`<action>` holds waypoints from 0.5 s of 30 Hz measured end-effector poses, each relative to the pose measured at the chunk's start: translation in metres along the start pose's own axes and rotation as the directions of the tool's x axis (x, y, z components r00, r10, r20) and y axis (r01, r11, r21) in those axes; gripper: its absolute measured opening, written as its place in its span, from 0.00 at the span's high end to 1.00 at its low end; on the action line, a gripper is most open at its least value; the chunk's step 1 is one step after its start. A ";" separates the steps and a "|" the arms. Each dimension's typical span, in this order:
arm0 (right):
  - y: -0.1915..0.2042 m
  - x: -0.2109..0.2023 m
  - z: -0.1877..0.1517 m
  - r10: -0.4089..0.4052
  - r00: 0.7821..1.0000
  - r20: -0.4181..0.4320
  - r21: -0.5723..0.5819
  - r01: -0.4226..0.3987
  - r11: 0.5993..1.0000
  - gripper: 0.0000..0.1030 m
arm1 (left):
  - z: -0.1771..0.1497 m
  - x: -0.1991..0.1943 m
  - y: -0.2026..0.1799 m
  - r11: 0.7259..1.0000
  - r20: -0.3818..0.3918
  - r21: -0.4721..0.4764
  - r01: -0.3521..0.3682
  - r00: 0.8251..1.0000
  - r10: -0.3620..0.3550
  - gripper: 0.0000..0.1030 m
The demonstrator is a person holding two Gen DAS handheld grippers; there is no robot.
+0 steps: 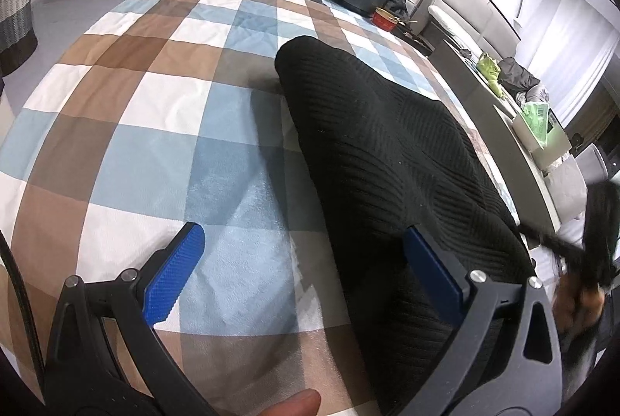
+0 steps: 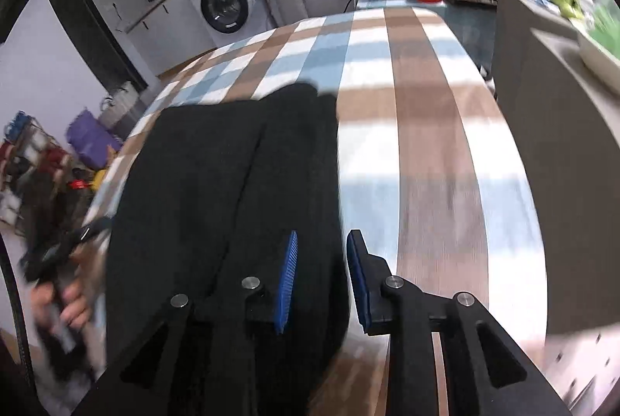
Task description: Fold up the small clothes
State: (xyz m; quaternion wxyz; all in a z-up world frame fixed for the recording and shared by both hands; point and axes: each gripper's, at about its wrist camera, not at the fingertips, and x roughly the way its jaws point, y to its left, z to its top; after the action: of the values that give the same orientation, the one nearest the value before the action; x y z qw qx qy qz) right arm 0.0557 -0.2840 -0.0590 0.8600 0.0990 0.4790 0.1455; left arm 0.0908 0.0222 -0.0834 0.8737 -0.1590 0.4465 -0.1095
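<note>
Clearly, the black knit garment [image 1: 387, 160] is lying lengthwise on the checked cloth [image 1: 155, 129] covering the worktop, already doubled into a long, narrow strip. It is looking soft, ribbed and light, so it is likely draping and sagging rather than holding shape. The left tool [image 1: 306, 276] is hovering with jaws spread wide, one finger over the fabric, gripping nothing. The right tool [image 2: 321, 276] is standing narrowly parted at the garment's right edge, pinching nothing. Taking hold at the near corners, through both layers, is looking wisest.
</note>
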 end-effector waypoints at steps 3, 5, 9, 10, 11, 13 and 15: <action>0.000 -0.015 -0.037 0.007 0.999 -0.038 0.065 -0.004 0.998 0.74 | -0.004 -0.002 -0.006 1.000 -0.004 0.010 0.011 1.000 -0.011 0.01; 0.006 -0.024 -0.053 0.015 0.999 -0.030 0.079 -0.012 0.997 0.74 | -0.007 -0.003 -0.014 0.999 -0.007 0.029 0.020 1.000 -0.020 0.01; 0.019 -0.035 -0.066 0.047 0.999 -0.022 0.067 -0.046 0.997 0.74 | -0.015 -0.006 -0.028 0.997 -0.016 0.060 0.039 0.999 -0.039 0.01; 0.021 -0.034 -0.067 0.048 0.998 -0.029 0.054 -0.047 0.997 0.74 | -0.017 -0.006 -0.033 0.997 -0.020 0.070 0.045 0.999 -0.044 0.01; 0.021 -0.031 -0.067 0.043 0.998 -0.045 0.059 -0.040 0.997 0.74 | -0.019 -0.007 -0.035 0.996 -0.022 0.074 0.046 0.999 -0.045 0.01; 0.017 -0.026 -0.068 0.092 0.994 -0.066 0.102 -0.085 0.991 0.74 | -0.023 -0.009 -0.040 0.995 -0.025 0.083 0.054 0.998 -0.052 0.01; 0.012 -0.023 -0.066 0.134 0.989 -0.070 0.140 -0.123 0.982 0.74 | -0.026 -0.012 -0.044 0.994 -0.024 0.094 0.054 0.998 -0.052 0.01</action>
State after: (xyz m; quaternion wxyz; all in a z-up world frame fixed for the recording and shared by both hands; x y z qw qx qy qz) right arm -0.0140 -0.2787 -0.0711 0.8205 0.1820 0.5141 0.1715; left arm 0.0605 -0.0187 -0.0724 0.8722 -0.1279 0.4458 -0.1555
